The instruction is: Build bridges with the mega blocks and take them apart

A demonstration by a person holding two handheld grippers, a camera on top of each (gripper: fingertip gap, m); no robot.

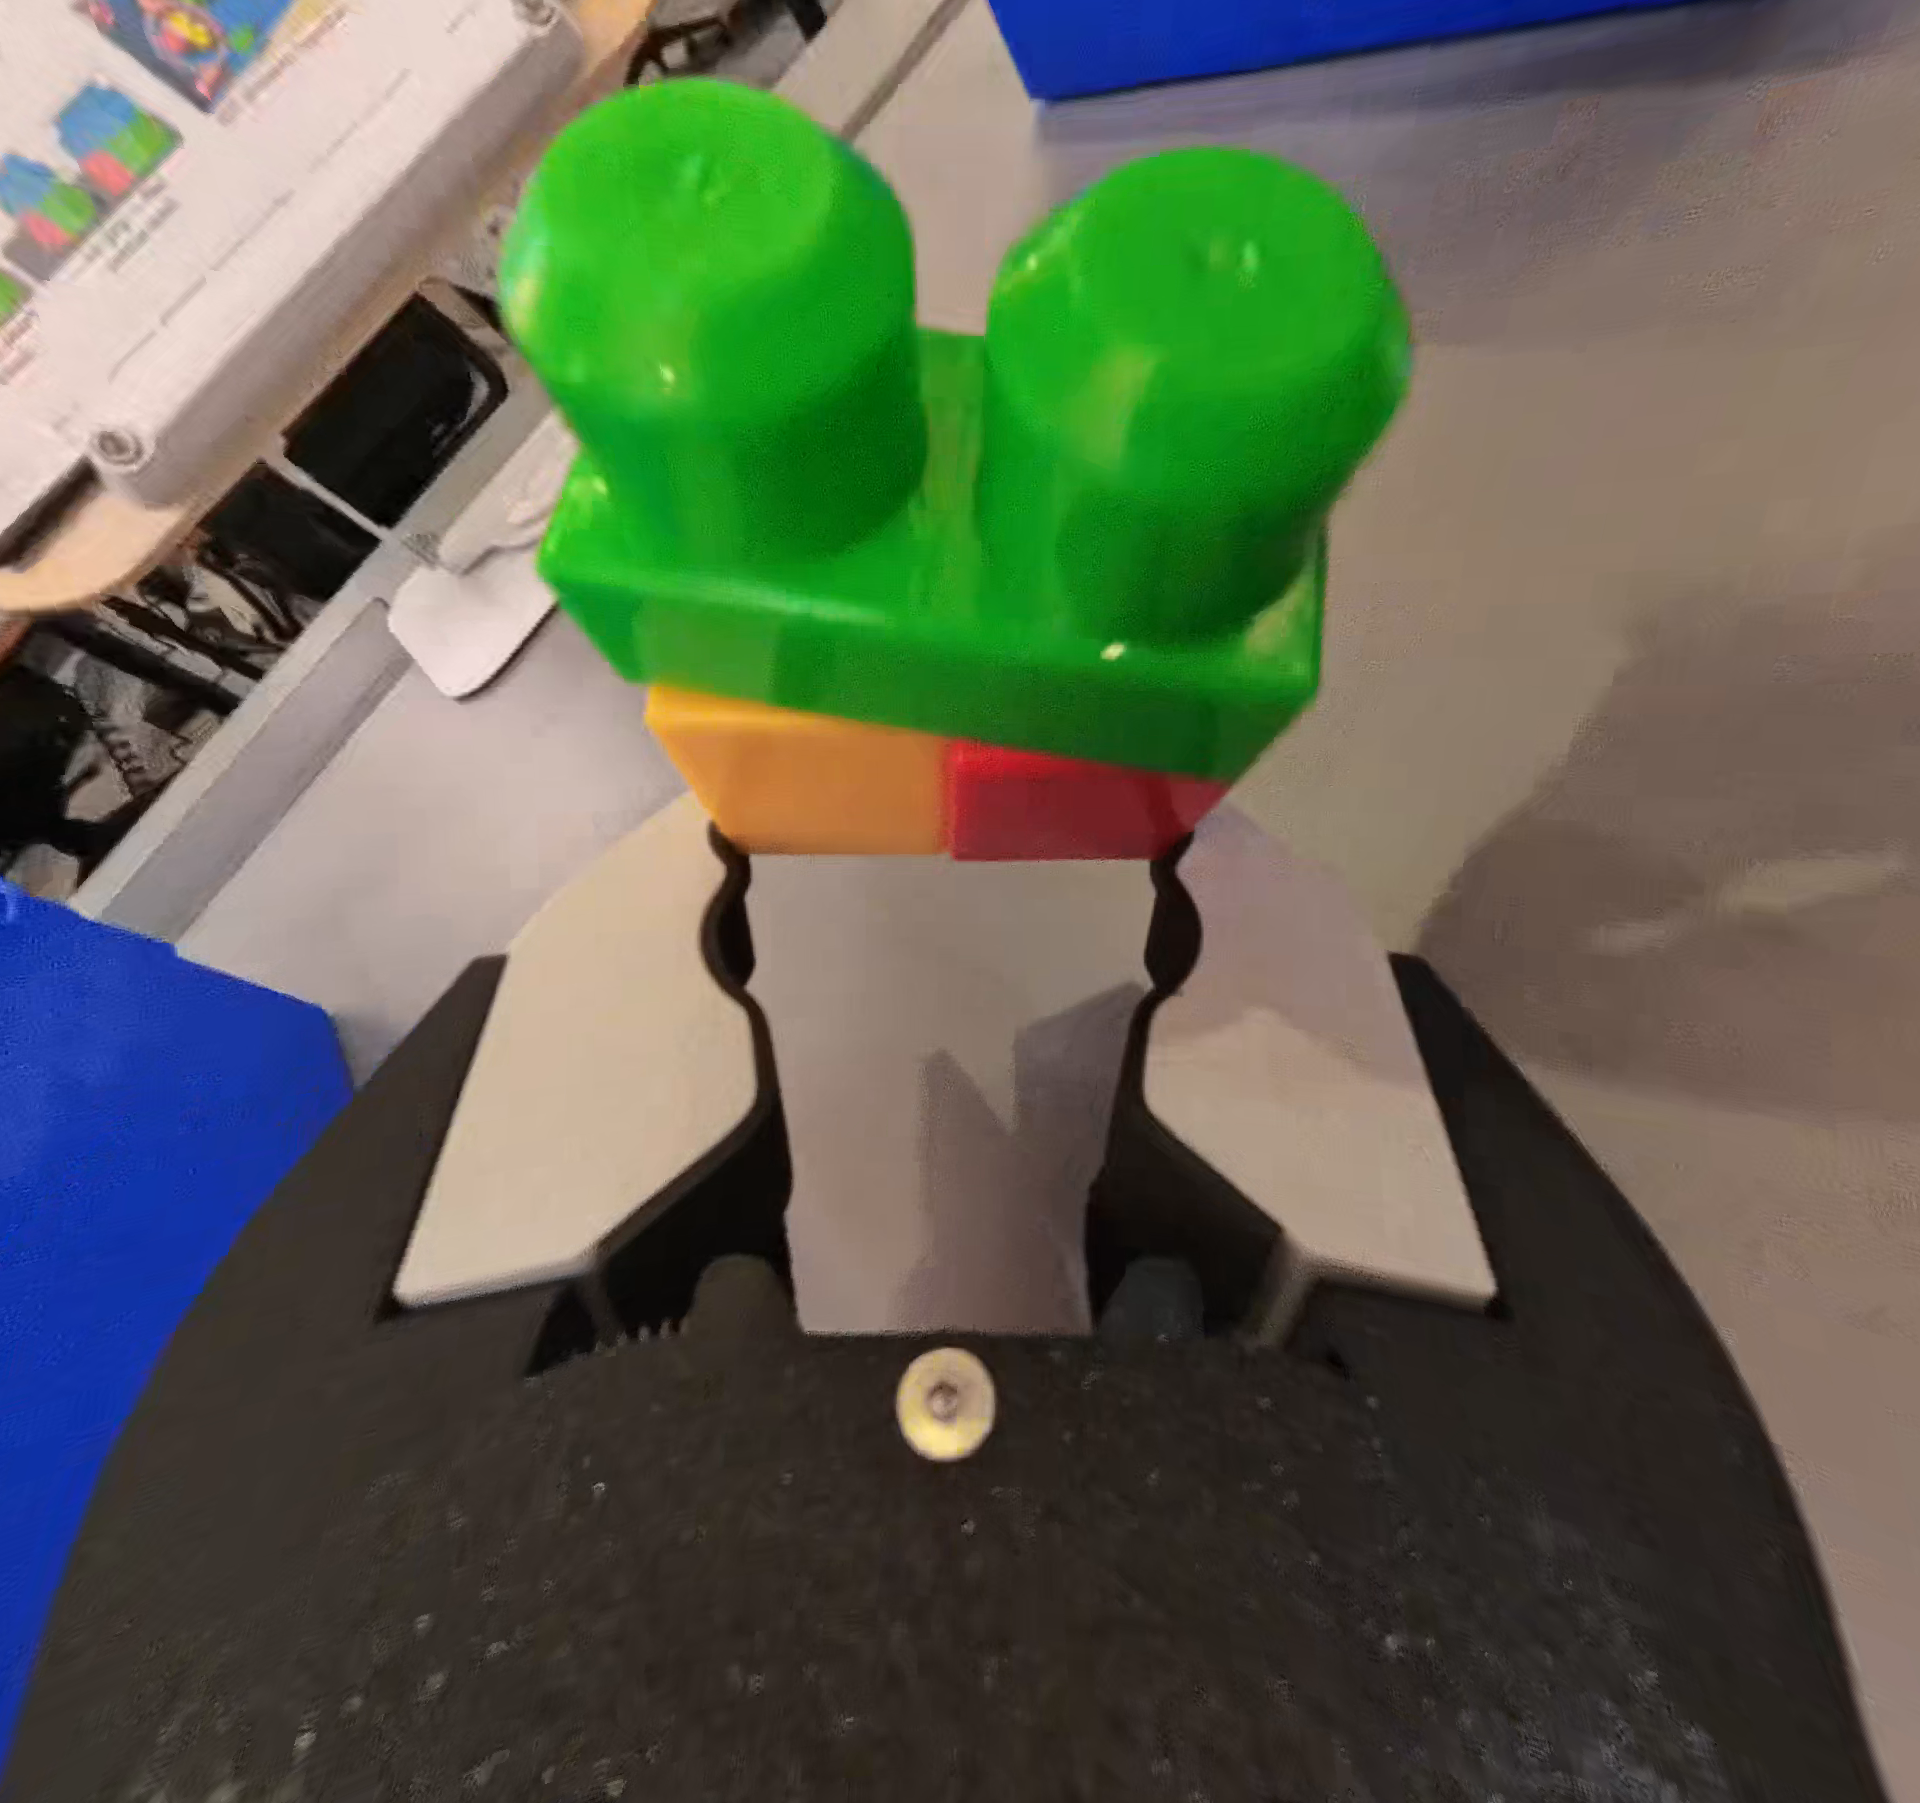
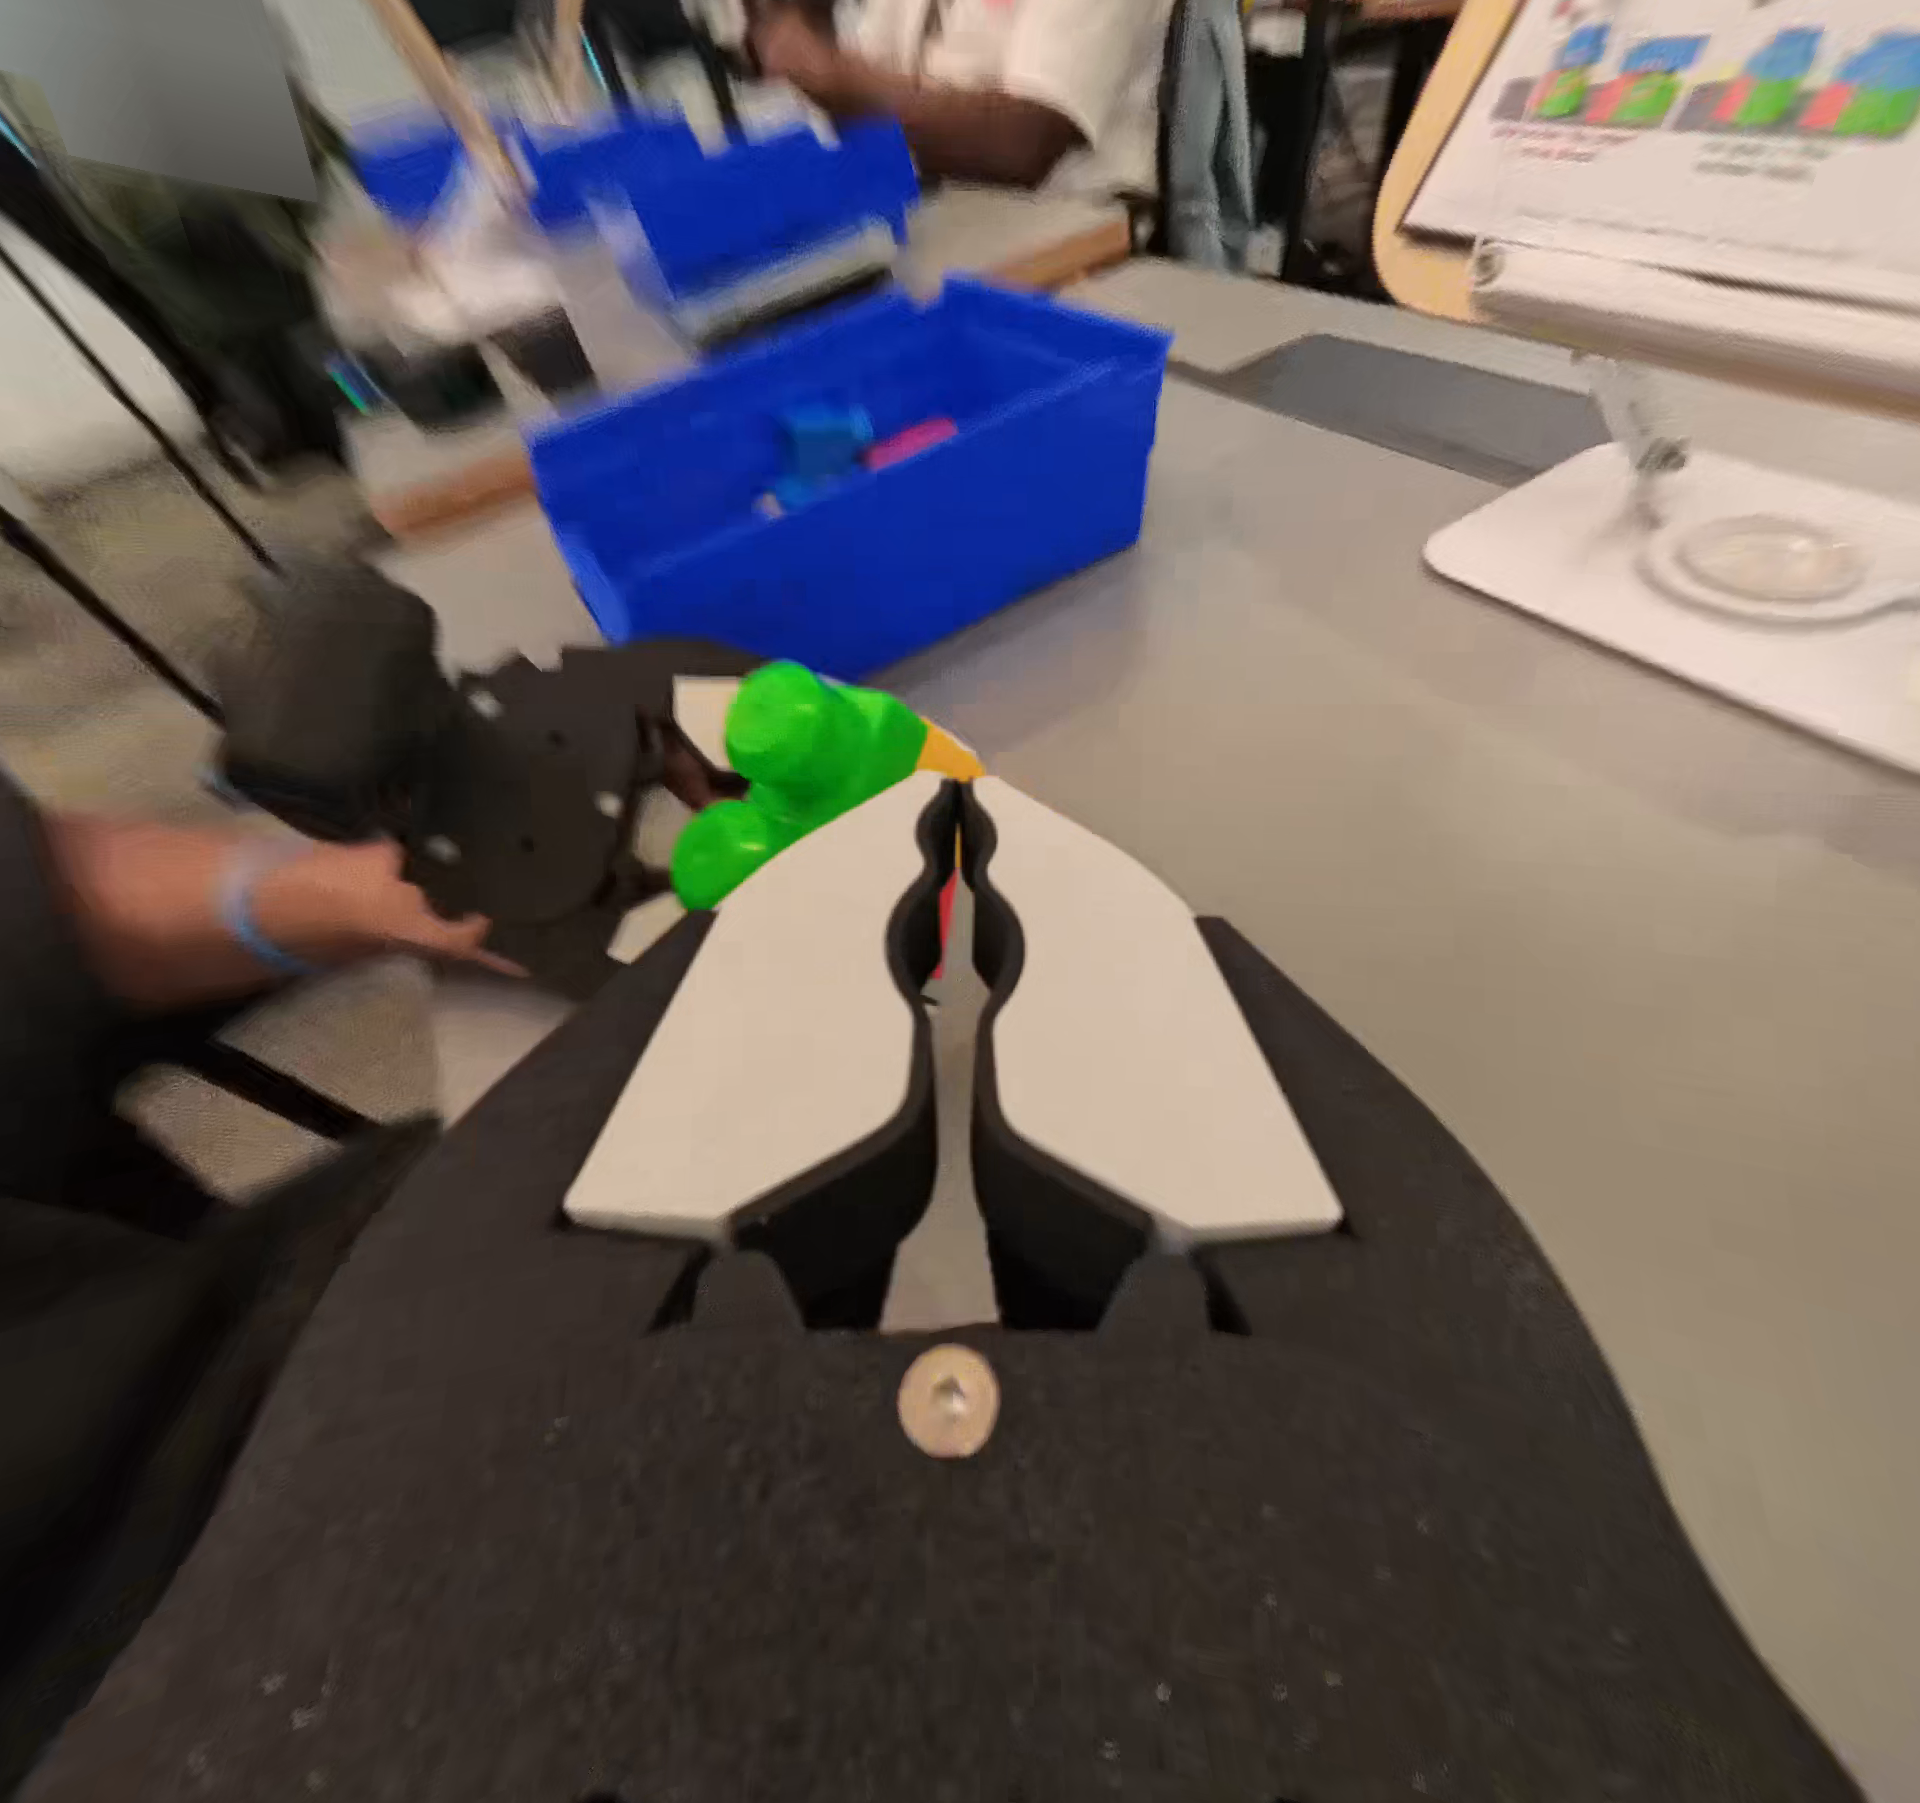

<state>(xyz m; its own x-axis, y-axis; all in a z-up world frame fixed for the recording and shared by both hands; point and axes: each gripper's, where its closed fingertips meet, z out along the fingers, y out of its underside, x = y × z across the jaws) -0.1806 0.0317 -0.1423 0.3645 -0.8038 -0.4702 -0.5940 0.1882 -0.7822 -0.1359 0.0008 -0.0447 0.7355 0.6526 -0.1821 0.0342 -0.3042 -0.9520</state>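
Left wrist view shows my left tongs (image 1: pixel 951 844) clamped on the base of a small bridge of moulded plastic blocks: a glossy green two-stud block (image 1: pixel 935 465) spans an orange-yellow block (image 1: pixel 805 777) and a red block (image 1: pixel 1049 803) set side by side beneath it. The fingertips grip the outer faces of the two lower blocks, and the assembly is held clear of the grey tabletop (image 1: pixel 1610 610), studs pointing away from the camera. Right wrist view shows my right tongs (image 2: pixel 956 803) drawn nearly together; a sliver of red and yellow shows in the narrow gap, but I cannot tell whether they pinch a block edge or merely sit in front of it. Beyond them lies a blue plastic bin (image 2: pixel 883 569) holding loose blocks, and a printed instruction sheet on a white stand (image 2: pixel 1704 91) is at the right. I judge these blocks to be light, hollow, rigid and slick, held together by stud friction only. For separation, grip the flat side walls of the green block, not its rounded studs, and pull straight along the stud axis while the left tongs brace the base. An oblique pull could let the smooth plastic slip.
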